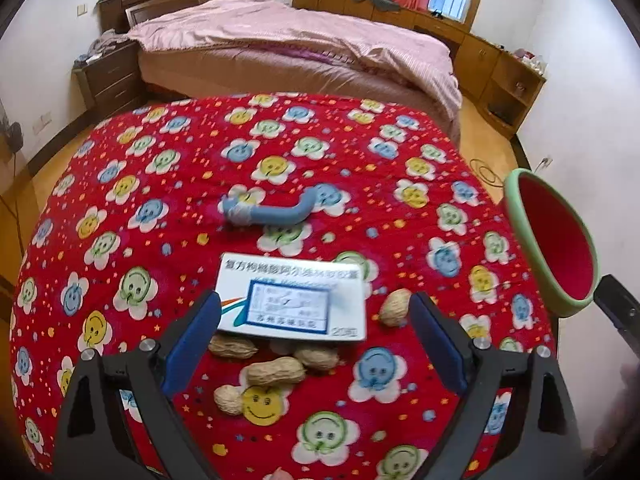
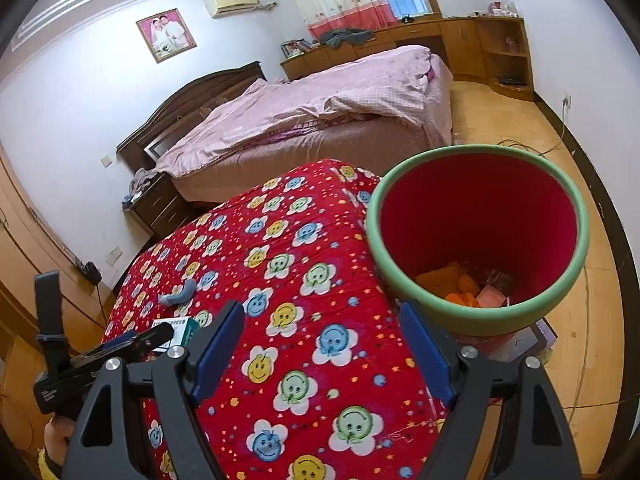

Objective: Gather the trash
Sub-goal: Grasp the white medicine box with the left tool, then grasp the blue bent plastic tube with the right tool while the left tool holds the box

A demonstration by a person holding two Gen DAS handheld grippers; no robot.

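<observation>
A white medicine box lies on the red flower-print blanket, its near edge between the blue pads of my left gripper, which is open and not touching it. Several peanuts in the shell lie around the box. Farther off is a blue-grey curved piece. A red bin with a green rim stands off the blanket's right edge, with orange scraps and pink wrappers at its bottom. My right gripper hangs open and empty over the blanket, just left of the bin. The left gripper shows by the box.
A bed with a pink quilt stands beyond the blanket-covered surface, with a dark nightstand to its left. Wooden cabinets line the far right wall. A cable trails over the wood floor near the bin.
</observation>
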